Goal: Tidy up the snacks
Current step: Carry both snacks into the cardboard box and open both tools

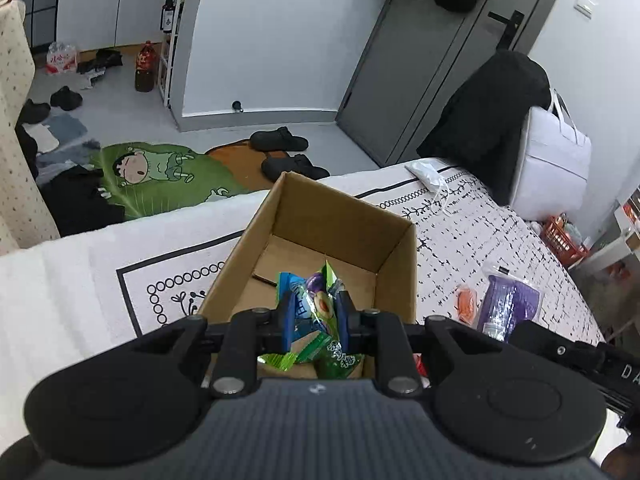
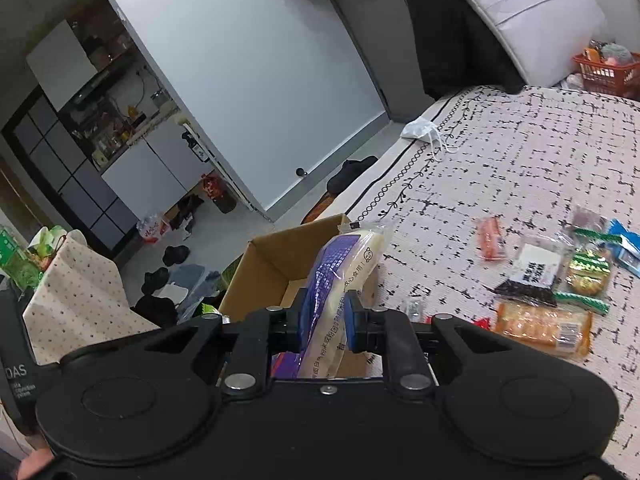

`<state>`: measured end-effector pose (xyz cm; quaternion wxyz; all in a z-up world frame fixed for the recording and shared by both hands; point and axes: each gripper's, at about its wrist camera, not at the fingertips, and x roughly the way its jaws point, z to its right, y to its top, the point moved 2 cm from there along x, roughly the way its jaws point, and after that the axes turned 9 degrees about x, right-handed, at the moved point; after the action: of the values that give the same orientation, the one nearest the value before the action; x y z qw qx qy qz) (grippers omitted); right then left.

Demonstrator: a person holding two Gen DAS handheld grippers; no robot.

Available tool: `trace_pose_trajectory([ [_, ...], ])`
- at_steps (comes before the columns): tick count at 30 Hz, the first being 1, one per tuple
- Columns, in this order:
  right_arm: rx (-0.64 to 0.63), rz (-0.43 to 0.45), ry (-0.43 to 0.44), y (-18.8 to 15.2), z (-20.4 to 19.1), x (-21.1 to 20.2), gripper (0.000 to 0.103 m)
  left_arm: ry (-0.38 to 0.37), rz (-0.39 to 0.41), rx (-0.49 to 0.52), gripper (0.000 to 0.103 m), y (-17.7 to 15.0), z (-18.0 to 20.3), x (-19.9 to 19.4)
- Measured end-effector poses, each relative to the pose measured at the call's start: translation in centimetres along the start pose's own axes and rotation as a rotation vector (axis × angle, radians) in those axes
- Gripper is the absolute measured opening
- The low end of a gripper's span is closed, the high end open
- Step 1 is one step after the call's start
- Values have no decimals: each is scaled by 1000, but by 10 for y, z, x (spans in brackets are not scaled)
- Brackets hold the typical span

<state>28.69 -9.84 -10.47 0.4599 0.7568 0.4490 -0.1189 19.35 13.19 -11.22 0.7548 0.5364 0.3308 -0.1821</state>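
An open cardboard box [image 1: 344, 216] stands on the patterned bed cover, seen from its near side. My left gripper [image 1: 314, 312] hangs over the box and is shut on small snack packets [image 1: 318, 300], blue and green, with more green wrapper hanging below. In the right wrist view my right gripper [image 2: 326, 316] is shut on a long purple and white snack bag [image 2: 340, 272], held just to the right of the cardboard box [image 2: 272, 264]. That purple bag [image 1: 508, 300] and the right gripper's body show at the right of the left wrist view.
Several loose snack packets [image 2: 544, 280] lie on the bed cover [image 2: 520, 168] to the right, and an orange packet [image 1: 466, 300] near the box. A face mask [image 1: 426, 174] lies at the bed's far edge. Beyond stand a white bag [image 1: 552, 160], a dark coat and an orange basket [image 2: 604, 70].
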Motion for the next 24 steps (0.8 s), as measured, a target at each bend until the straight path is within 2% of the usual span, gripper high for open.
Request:
trace_pose_trajectory([
  [11,-47,-31,-3,-4,-29,29,18,-15,-24,-52,21,-2,-16,10],
  [17,-92,-36,10,-6,-43,39,18,-14,-44,-119,24,-3,-28,11],
  [19,-97,-28,23,-5,-46,39,18,-15,-44,-115,28,-3,-27,10],
  [21,-116,-20,27,-5,-49,39,19,-6,-38,-108,38,-3,-26,9],
  [22,-132,-21,28,-5,-50,37,23,-2,-33,-105,40,-4,-25,8],
  [24,-139,-12,28,-3,-49,33,25,11,-27,-102,52,-4,-25,6],
])
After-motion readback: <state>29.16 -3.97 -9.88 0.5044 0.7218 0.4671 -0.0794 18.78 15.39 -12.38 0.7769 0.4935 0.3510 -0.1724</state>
